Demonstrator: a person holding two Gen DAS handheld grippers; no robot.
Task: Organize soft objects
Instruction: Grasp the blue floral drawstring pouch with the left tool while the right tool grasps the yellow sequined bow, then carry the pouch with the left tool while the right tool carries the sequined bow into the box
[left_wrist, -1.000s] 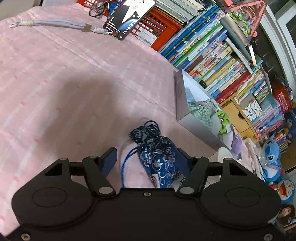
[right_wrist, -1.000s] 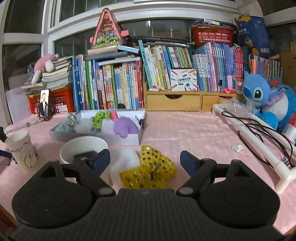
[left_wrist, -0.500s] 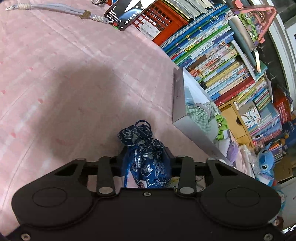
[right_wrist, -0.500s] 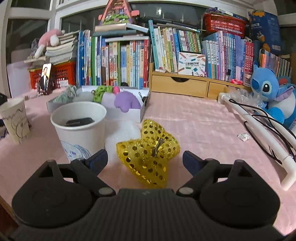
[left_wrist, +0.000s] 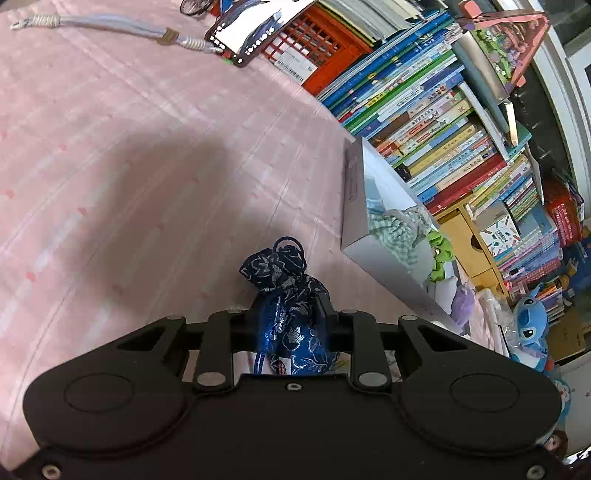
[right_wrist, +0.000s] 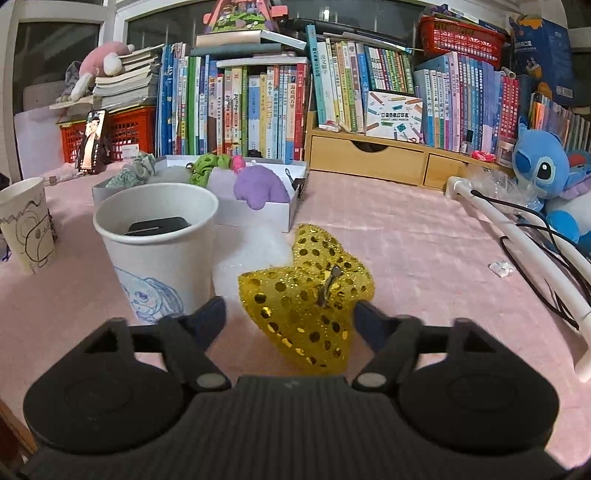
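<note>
Jaws around blue pouch

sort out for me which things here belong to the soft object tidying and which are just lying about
Part of the job:
- blue pouch, clamped in the left gripper
- gold sequin bow, between the closing jaws of the right gripper
- white box of soft toys

Just lying about:
- paper cup
- phone
- books
- blue plush

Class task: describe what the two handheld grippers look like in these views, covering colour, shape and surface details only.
Both are matt black. The left gripper has a smooth body with two round raised discs, silver pivot pins and small screws. The right gripper has a ribbed body, the same round discs, and dark blue pads on its fingertips. No hands, sleeves or cables show.
</note>
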